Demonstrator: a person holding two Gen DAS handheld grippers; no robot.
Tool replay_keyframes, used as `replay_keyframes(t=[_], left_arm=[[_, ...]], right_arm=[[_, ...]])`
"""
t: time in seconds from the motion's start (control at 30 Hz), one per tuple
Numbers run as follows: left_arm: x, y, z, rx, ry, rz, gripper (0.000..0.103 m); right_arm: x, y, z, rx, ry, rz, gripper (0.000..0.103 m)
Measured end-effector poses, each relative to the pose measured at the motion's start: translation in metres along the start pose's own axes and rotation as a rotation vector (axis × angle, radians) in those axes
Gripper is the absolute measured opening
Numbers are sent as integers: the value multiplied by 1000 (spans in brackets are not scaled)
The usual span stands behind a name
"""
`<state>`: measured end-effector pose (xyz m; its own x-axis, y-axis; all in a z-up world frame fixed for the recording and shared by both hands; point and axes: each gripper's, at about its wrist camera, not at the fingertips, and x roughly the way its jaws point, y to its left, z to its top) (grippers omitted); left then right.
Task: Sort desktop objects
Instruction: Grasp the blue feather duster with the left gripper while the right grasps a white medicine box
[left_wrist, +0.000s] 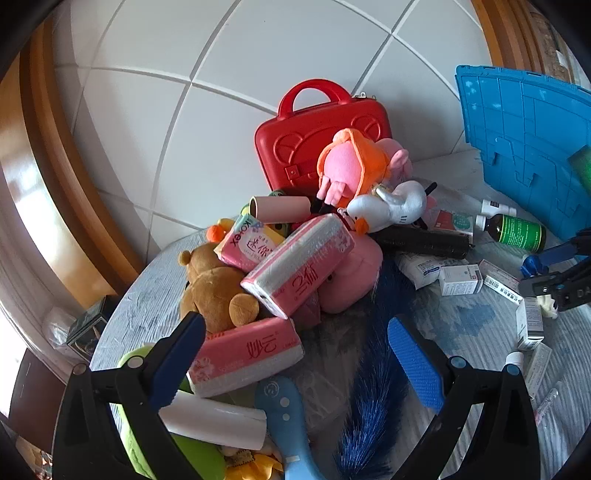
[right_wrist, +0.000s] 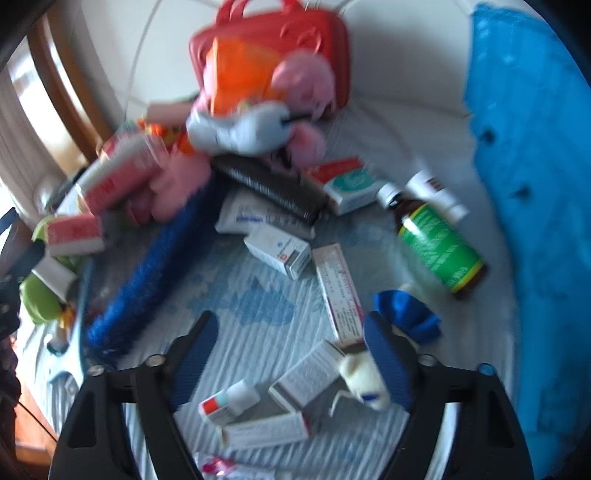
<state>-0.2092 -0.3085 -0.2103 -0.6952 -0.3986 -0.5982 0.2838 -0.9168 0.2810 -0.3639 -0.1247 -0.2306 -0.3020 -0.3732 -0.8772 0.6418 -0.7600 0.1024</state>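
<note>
The left gripper (left_wrist: 295, 354) has its jaws spread wide with nothing pressed between them; a pink tissue pack (left_wrist: 245, 354) lies just inside its left finger, and a blue fluffy duster (left_wrist: 373, 402) runs along the tabletop (left_wrist: 147, 295) just inside its right one. Beyond the jaws, a second pink tissue pack (left_wrist: 299, 264) leans on a brown teddy bear (left_wrist: 218, 288), with a white goose plush (left_wrist: 388, 208) and a pink and orange plush (left_wrist: 354, 166) heaped farther out against a red case (left_wrist: 295, 144). A white roll (left_wrist: 214, 421) lies below the left finger. The right gripper (right_wrist: 291, 363), seen through a blurred view, holds its jaws partly apart; whether they press on anything cannot be told, though a small white object (right_wrist: 364, 384) sits against the inside of the right finger. Between these jaws lie small white medicine boxes (right_wrist: 306, 376) and a little dropper bottle (right_wrist: 229, 402). Ahead of them rest a long narrow box (right_wrist: 338, 291) and, to the right, a brown bottle with a green label (right_wrist: 439, 243), beside a blue crate (right_wrist: 535, 184).
</note>
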Motion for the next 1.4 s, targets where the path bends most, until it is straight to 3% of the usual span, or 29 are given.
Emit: replay_keyframes(t=[0.17,0.43,0.63,0.7,0.8,0.87,0.97,1.07,1.23,1.3,1.33,1.4], left_arm=[[13,-18,-21,10,69,-12,101],[47,-55,-33,57,147,-123,101],[80,-68,-53,81,250,-191,101],[86,-69,-57,70,261,-223,101],[92,-79,-58,124,260,-213,100],[99,-78,-58,121,286,-258,96],[103,-68,-58,70,323,-358,77],[102,-64,-59,39,334,-400,57],[104,-63,-57,21,336,-431,51],[111,-60,-51,27,342,-431,39],[114,-58,-50,18,348,-430,26],[119,-50,-48,-18,371,-441,16]], right_arm=[[52,-15,5,-55,92,-27,72],[55,-24,-2,-68,90,-46,65],[56,-28,-24,-49,120,-84,52],[53,-23,-30,-60,120,-97,49],[48,-17,-39,-56,117,-102,46],[44,-12,-47,-51,115,-106,45],[36,-6,-62,-44,100,-111,45],[27,3,-81,-48,72,-116,48],[11,19,-111,-35,63,-121,49],[5,28,-122,-44,76,-124,43],[1,34,-127,-52,85,-122,28],[-7,49,-142,-65,96,-123,28]])
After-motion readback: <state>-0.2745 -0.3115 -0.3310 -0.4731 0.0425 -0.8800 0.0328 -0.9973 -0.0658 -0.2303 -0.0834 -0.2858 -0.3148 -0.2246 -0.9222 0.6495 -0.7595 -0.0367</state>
